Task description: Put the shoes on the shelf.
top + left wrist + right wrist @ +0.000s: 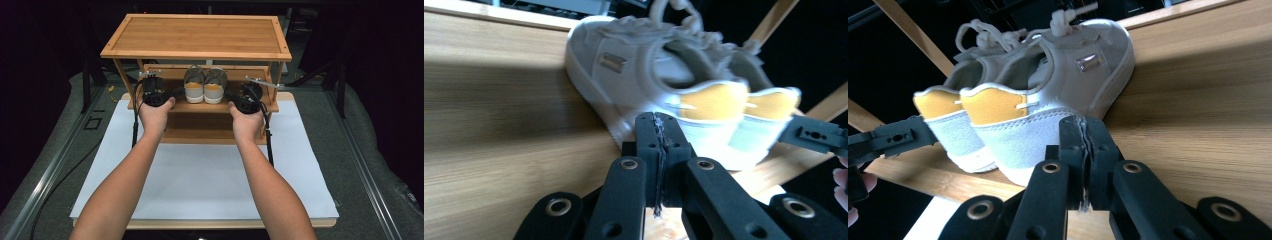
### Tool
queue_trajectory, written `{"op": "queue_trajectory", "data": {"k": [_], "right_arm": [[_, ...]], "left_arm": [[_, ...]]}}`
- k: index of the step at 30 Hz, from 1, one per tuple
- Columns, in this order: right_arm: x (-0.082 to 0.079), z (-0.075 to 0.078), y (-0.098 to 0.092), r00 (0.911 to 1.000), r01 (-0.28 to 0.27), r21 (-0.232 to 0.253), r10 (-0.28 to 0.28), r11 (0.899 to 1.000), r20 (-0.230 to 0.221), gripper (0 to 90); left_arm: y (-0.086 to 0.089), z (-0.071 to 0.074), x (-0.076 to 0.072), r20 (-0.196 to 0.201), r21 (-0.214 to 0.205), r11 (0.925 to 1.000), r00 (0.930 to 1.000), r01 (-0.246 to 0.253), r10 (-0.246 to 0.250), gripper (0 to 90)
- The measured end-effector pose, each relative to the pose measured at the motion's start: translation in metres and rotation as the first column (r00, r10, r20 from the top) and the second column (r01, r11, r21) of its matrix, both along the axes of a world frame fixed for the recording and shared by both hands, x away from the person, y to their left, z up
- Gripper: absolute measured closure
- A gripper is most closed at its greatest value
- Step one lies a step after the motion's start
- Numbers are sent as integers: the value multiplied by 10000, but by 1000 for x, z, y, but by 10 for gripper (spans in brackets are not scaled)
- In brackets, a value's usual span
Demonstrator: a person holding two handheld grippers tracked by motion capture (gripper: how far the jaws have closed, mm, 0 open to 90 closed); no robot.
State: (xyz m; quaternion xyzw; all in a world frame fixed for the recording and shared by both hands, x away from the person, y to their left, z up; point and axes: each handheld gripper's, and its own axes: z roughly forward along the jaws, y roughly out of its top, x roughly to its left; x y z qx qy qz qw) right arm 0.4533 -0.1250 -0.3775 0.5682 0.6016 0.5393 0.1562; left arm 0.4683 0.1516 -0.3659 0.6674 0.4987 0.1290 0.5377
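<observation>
grippers (658, 131) shut, grey yellow-heeled shoes (205, 84)

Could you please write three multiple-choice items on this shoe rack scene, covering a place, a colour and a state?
1. Where does the pair of shoes stand?
A. on the top board of the rack
B. on the middle shelf of the rack
C. on the white mat

2. What colour are the heel patches of the shoes?
A. yellow
B. red
C. blue

3. How do the jaws of the left claw stand?
A. wide open round a shoe
B. shut on a lace
C. shut, with nothing between them

Answers: 1 B, since the high view shows the pair under the top board, between the two hands. 2 A, since both gripper views show yellow patches on grey shoes. 3 C, since the left gripper view shows the pads pressed together in front of the shoe heel.
</observation>
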Motion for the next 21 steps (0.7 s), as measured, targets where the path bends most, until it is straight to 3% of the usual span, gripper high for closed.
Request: {"op": "queue_trajectory", "data": {"k": [10,14,15,21], "right_arm": [[-18,10,-8,9986,-202,-74,206,9998,489,875],[-30,14,-11,9970,-352,-518,386,9980,665,867],[-36,15,-12,9970,-380,-854,436,9956,641,864],[-51,12,-13,9964,-647,-1128,705,9915,479,861]], "left_arm": [[-2,5,-19,171,68,9989,9988,462,-463,891],[1,7,-30,271,132,9980,9977,616,-619,888],[2,7,-32,243,87,9980,9978,623,-624,886],[9,5,-48,331,23,9979,9974,640,-640,883]]}}
